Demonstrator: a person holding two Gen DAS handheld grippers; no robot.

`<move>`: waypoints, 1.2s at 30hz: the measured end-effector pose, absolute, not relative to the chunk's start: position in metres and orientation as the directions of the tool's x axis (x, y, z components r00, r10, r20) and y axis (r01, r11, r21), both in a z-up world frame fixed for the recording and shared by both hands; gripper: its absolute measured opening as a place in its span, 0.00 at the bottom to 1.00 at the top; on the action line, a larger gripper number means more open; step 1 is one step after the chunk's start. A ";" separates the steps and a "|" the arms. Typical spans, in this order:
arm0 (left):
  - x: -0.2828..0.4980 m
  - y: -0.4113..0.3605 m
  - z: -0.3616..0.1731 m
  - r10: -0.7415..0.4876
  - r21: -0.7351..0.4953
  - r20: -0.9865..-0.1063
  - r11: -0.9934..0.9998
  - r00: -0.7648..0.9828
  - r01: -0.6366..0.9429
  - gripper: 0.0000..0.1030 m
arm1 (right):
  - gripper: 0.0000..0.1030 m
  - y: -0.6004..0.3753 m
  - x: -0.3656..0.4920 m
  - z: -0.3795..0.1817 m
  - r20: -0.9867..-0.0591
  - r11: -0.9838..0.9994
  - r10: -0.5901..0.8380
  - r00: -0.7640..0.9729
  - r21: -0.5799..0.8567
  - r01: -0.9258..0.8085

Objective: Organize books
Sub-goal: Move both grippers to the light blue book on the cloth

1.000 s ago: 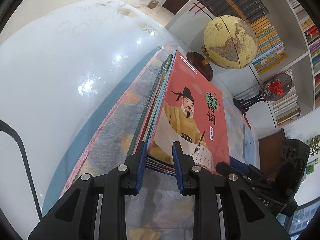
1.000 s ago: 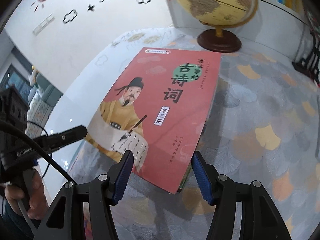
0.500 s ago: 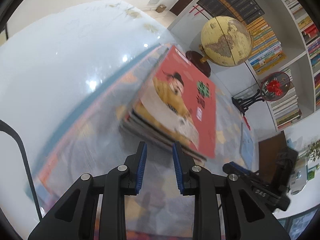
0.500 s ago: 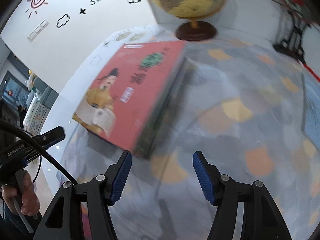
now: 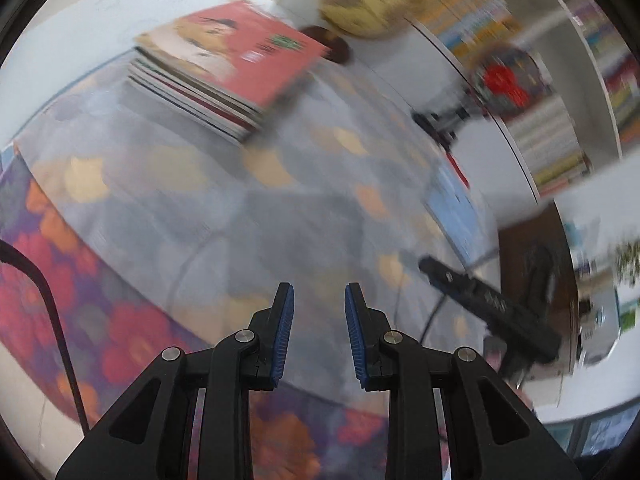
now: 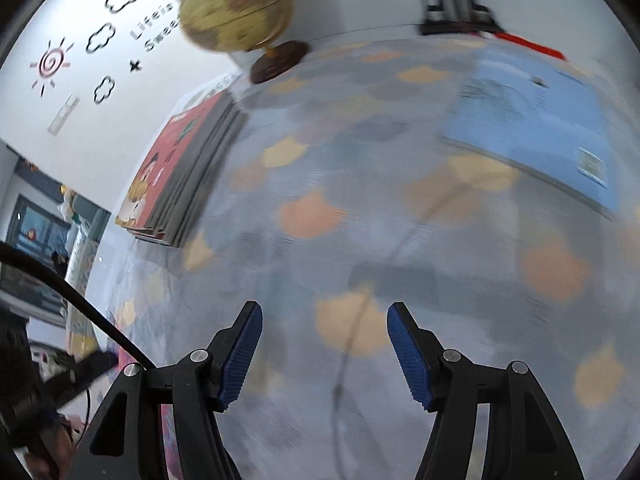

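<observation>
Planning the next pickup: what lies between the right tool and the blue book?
Only bare patterned tablecloth, as the right wrist view shows. The right tool is open and empty; the blue book lies flat, up and right of it.

1 book stack [image 5: 208,76], 1 blue book [image 6: 532,120], 1 globe [image 6: 236,8], 2 grippers [image 5: 319,332] [image 6: 324,356].

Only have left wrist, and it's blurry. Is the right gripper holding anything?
Observer: No. The right gripper is open, with nothing between its pads and only tablecloth below.
Operator: Any loose book?
Observer: One blue book lies flat, apart from the stack. It has a code square at one corner of its cover.
Operator: Anything on it?
Observer: It looks bare. The print is too blurred to read.
</observation>
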State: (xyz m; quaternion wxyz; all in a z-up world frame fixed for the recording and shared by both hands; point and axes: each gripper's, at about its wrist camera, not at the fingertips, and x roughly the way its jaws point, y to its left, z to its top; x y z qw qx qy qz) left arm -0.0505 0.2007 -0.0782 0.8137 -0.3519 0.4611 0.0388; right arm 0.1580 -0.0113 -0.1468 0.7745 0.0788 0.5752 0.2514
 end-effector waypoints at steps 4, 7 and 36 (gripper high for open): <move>-0.060 0.154 -0.066 -0.280 -0.508 -0.789 0.797 0.547 -0.326 0.23 | 0.62 -0.055 0.154 -0.152 -0.846 0.866 0.490 0.208 0.446 -0.225; -0.073 0.119 -0.052 -0.265 -0.466 -0.794 0.842 0.547 -0.270 0.23 | 0.62 -0.087 0.144 -0.150 -0.825 0.858 0.514 0.235 0.490 -0.155; -0.097 -0.104 -0.001 -0.241 -0.466 -0.715 0.864 0.656 -0.191 0.27 | 0.76 -0.236 0.023 -0.082 -0.832 0.810 0.519 0.196 0.405 -0.424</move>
